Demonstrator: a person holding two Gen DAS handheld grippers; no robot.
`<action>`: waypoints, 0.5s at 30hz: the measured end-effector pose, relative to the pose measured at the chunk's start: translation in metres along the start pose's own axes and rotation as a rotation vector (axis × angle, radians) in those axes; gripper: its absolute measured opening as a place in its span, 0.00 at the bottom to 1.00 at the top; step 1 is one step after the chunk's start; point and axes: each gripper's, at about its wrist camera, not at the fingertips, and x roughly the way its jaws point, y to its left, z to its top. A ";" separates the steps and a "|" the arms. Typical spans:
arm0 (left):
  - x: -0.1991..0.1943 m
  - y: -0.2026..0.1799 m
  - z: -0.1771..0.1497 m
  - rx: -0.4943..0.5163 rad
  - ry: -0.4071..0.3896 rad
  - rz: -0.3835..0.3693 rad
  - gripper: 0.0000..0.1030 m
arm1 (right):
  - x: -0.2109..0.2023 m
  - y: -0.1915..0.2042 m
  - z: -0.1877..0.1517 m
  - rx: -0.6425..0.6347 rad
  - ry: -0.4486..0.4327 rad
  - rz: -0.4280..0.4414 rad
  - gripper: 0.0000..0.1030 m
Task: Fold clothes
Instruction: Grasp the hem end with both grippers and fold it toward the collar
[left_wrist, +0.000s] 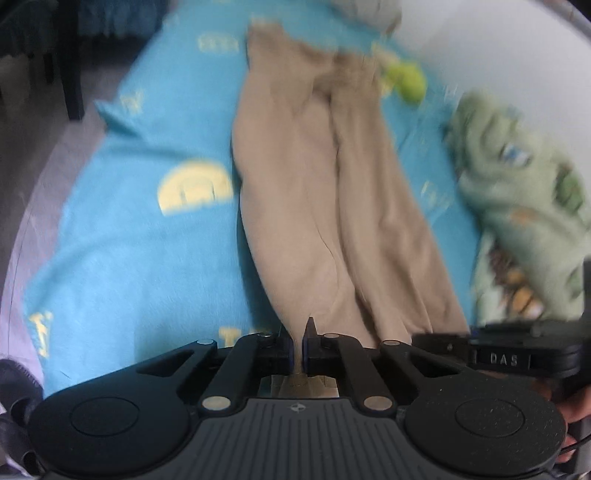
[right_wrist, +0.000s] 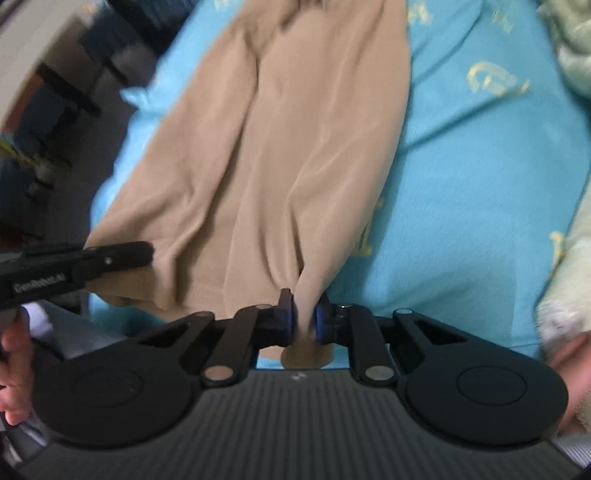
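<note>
Both claws (left_wrist: 298, 345) (right_wrist: 304, 319) pinch the trousers' (left_wrist: 314, 192) near edge.

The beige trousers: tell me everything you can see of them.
The beige trousers are of thin, soft-looking plain tan cloth, with long creases. They lie lengthwise on the blue bedspread, the two legs side by side. Their near end is lifted and bunched: the left gripper is shut on one pinch of it, the right gripper on another. The far end is blurred, near a green object; a pale green blanket lies beside them, apart.
</note>
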 end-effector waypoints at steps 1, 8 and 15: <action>-0.015 -0.003 0.001 0.001 -0.040 -0.015 0.04 | -0.013 0.000 -0.001 0.005 -0.036 0.009 0.14; -0.111 -0.038 -0.007 0.035 -0.245 -0.094 0.03 | -0.105 0.004 -0.006 0.040 -0.261 0.099 0.13; -0.169 -0.099 -0.048 0.117 -0.310 -0.126 0.03 | -0.171 0.007 -0.045 0.005 -0.358 0.155 0.13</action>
